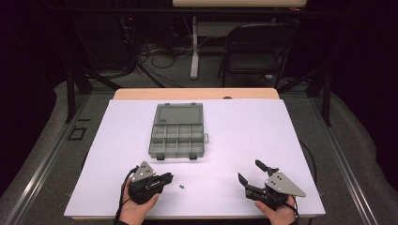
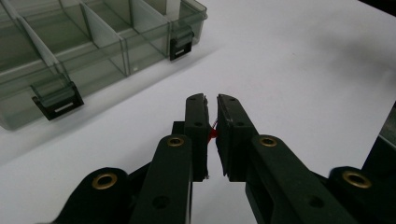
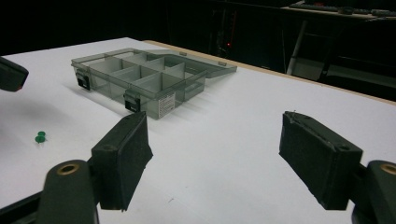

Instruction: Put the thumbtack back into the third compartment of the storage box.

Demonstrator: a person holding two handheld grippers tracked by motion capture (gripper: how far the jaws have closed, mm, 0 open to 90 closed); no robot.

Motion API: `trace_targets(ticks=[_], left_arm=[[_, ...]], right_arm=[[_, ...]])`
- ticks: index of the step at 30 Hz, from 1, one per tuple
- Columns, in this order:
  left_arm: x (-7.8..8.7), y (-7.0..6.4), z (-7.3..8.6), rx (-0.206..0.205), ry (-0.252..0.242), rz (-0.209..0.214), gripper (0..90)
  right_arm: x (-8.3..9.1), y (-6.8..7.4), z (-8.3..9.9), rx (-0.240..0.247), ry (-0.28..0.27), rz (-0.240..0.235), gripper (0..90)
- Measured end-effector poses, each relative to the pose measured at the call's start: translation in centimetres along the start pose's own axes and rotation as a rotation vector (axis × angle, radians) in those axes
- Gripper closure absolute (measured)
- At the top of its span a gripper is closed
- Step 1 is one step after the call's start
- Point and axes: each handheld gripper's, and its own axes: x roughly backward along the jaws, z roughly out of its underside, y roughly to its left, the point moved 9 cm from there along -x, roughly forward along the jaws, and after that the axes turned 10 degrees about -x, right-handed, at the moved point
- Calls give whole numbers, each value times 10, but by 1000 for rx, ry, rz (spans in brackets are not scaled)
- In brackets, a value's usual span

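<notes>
Clearly, the left gripper (image 1: 167,178) lies low on the white table (image 1: 244,131) with its jaws pressed nearly together on something small and red (image 2: 214,134), probably a push pin, though it is too hidden to be sure; it is held this way perhaps to carry it to the open compartment box (image 1: 178,133), well apart further back. Just to its right a green pin (image 1: 181,186) lies loose on the table, and the right gripper (image 1: 248,172) rests with jaws spread wide and empty, ready perhaps for that pin.
</notes>
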Motion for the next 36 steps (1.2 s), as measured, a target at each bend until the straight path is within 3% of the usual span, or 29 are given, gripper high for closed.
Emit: trace_targets(ticks=[20,29,36], left_arm=[[11,38,-55,8,-59,-64,830],[3,51,-85,-4,-60,-81,830],[-6,59,-100,-4,-55,-88,830]], right_arm=[[0,-2,1,-4,6,4,235],[0,-1,1,-3,6,5,236],[0,-2,1,-5,6,3,235]])
